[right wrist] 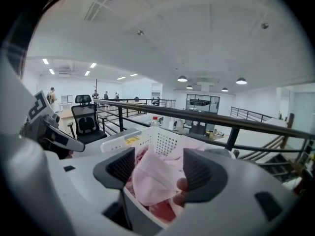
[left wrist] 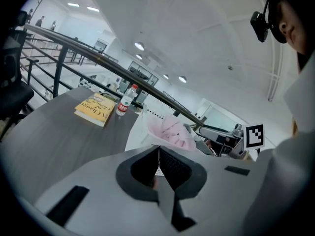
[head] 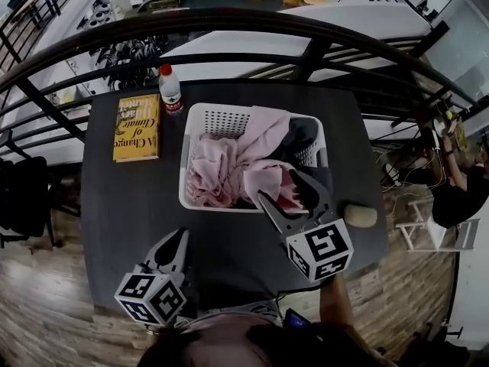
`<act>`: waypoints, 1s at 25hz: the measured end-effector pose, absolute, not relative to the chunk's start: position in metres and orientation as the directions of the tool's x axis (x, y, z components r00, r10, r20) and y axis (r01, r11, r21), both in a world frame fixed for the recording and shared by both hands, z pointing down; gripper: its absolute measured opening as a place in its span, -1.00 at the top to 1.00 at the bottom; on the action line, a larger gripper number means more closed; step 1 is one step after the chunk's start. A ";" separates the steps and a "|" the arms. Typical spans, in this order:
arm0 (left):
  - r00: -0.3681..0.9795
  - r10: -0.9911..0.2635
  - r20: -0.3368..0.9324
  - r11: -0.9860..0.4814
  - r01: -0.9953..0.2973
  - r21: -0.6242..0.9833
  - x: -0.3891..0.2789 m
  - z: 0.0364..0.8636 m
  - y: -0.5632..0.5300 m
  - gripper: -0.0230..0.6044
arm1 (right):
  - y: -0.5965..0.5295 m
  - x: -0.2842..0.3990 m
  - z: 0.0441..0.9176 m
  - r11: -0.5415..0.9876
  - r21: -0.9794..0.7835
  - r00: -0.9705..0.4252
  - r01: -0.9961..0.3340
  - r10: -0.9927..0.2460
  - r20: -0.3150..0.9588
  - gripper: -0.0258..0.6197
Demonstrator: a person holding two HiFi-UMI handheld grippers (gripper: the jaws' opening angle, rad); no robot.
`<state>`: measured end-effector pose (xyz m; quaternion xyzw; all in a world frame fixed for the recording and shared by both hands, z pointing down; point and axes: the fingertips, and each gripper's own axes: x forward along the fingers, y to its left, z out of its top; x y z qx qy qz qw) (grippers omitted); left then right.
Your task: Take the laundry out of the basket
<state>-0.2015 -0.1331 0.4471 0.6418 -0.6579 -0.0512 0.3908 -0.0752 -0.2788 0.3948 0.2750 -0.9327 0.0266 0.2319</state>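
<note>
dark grey tabletop (head: 130, 205) in front, and the white perforated basket (head: 186, 167) sits right in the middle of it. left of it a yellow book (head: 137, 127) lies flat near the far corner, a red-capped bottle (head: 171, 90) standing just beside it. by the right edge, a small beige lump (head: 361, 215) rests near the basket

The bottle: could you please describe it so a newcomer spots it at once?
On the dark table sits a white laundry basket. Off its far left corner stands the bottle, beside a yellow book; it alone is upright and red-capped.
</note>
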 end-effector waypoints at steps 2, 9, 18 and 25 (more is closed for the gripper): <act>0.138 -0.880 0.454 0.171 -0.800 0.575 -0.204 0.451 -0.134 0.94 | -0.286 -0.080 0.398 0.860 0.103 -0.735 -0.500 -0.484 0.475 -0.05; 0.136 -0.872 0.470 0.190 -0.791 0.582 -0.217 0.461 -0.134 0.94 | -0.302 -0.096 0.408 0.899 0.178 -0.718 -0.400 -0.428 0.549 -0.16; 0.121 -0.861 0.493 0.231 -0.771 0.593 -0.237 0.479 -0.133 0.94 | -0.311 -0.111 0.442 0.949 0.167 -0.659 -0.267 -0.307 0.687 -0.23; 0.114 -0.857 0.502 0.254 -0.755 0.604 -0.243 0.487 -0.134 0.94 | -0.314 -0.113 0.474 0.975 0.110 -0.595 -0.193 -0.205 0.777 -0.29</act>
